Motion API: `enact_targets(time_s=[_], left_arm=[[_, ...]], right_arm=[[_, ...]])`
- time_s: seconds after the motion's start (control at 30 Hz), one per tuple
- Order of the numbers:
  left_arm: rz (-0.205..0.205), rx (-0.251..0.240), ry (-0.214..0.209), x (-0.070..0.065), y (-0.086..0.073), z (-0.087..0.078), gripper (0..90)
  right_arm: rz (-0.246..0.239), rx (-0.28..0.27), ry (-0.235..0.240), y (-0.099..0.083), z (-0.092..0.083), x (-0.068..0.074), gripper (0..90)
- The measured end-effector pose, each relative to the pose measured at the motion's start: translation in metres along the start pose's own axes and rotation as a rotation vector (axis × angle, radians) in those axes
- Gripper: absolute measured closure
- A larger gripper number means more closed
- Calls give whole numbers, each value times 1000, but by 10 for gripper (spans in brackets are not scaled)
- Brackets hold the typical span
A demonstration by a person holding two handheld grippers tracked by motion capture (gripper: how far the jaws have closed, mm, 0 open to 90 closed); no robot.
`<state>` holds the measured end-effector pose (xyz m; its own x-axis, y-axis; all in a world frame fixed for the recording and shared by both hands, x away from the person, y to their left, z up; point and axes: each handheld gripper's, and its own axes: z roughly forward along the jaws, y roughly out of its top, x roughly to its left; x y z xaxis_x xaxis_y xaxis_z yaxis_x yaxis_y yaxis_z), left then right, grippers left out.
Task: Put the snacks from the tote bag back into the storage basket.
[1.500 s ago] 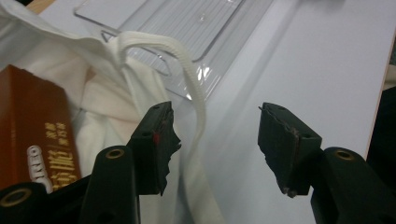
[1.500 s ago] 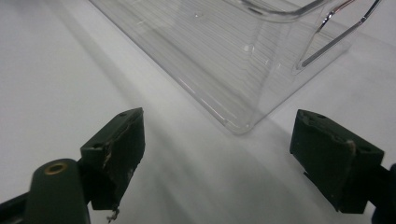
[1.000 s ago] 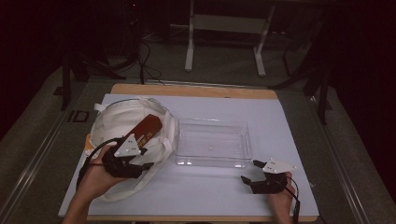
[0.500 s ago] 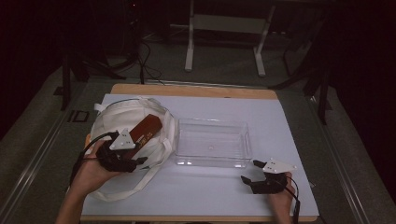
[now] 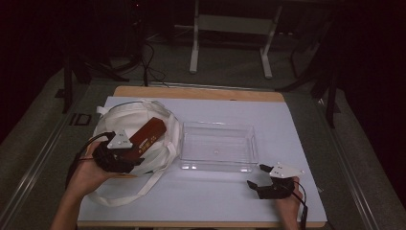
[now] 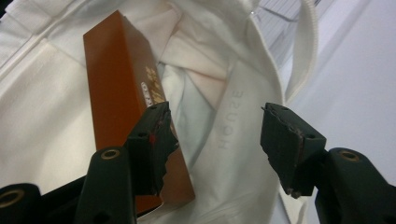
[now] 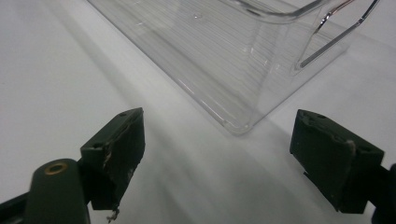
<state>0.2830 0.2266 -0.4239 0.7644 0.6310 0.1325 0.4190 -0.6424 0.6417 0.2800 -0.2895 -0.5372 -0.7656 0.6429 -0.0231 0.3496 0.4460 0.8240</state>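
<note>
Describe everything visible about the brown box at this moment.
The brown box is a long, slim reddish-brown carton, seemingly cardboard, with gold lettering too blurred to read. It lies tilted on the white cloth tote bag, at its opening, closed and intact. The left gripper stands open; whether one jaw touches the box is unclear.

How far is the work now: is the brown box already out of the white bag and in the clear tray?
Nothing looks done: the clear tray holds nothing. The brown box lies in the white bag. In hand: the left hand-held gripper, open, hovers at the box. The right hand-held gripper rests open near the tray. Grasping and moving remain, presumably.
</note>
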Motion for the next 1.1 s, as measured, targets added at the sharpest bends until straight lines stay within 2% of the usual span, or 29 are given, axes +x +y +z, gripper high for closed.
enact_targets(time_s=[0.67, 1.1], left_arm=[[-31, 54, 39, 19, -4, 5, 426], [-64, 71, 61, 28, -7, 9, 400]], right_arm=[[0, -1, -1, 0, 0, 0, 179], [2, -2, -1, 0, 0, 0, 179]])
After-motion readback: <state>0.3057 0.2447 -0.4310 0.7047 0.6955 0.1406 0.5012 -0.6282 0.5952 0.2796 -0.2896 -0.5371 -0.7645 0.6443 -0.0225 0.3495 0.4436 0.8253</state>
